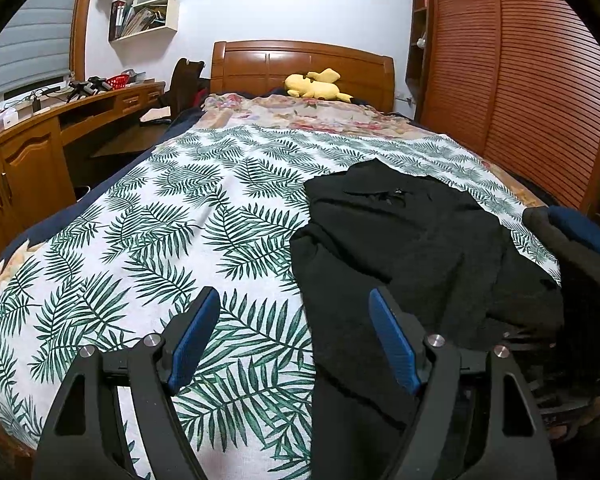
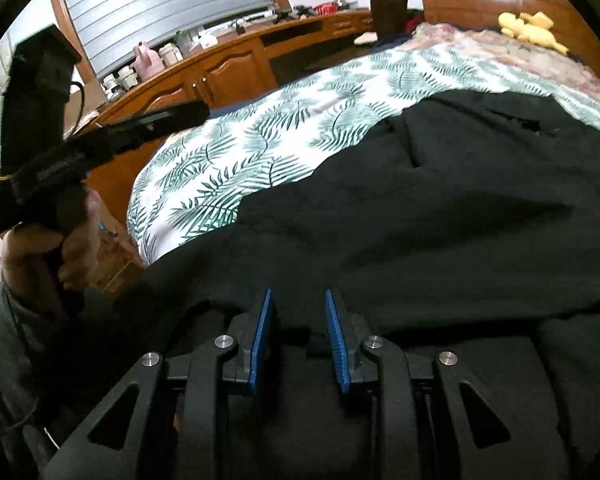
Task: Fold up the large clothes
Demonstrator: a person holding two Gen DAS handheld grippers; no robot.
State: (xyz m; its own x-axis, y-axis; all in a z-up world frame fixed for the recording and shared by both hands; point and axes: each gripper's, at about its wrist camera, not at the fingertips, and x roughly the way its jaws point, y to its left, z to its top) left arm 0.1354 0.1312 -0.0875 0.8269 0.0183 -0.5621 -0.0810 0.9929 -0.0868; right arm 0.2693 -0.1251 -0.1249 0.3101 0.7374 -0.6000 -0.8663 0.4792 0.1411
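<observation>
A large black garment lies spread on the right half of the bed, its collar toward the headboard. My left gripper hovers open over the garment's left edge: one finger is above the leaf-print cover, the other above the black cloth, and nothing is between the blue pads. In the right wrist view a hand holds that gripper off the bed's left side. My right gripper is low at the near hem of the garment, its pads drawn close with a ridge of black cloth pinched between them.
The bed carries a white cover with green leaves and a floral blanket near the wooden headboard. A yellow plush toy lies there. A wooden desk runs along the left; a slatted wardrobe stands on the right.
</observation>
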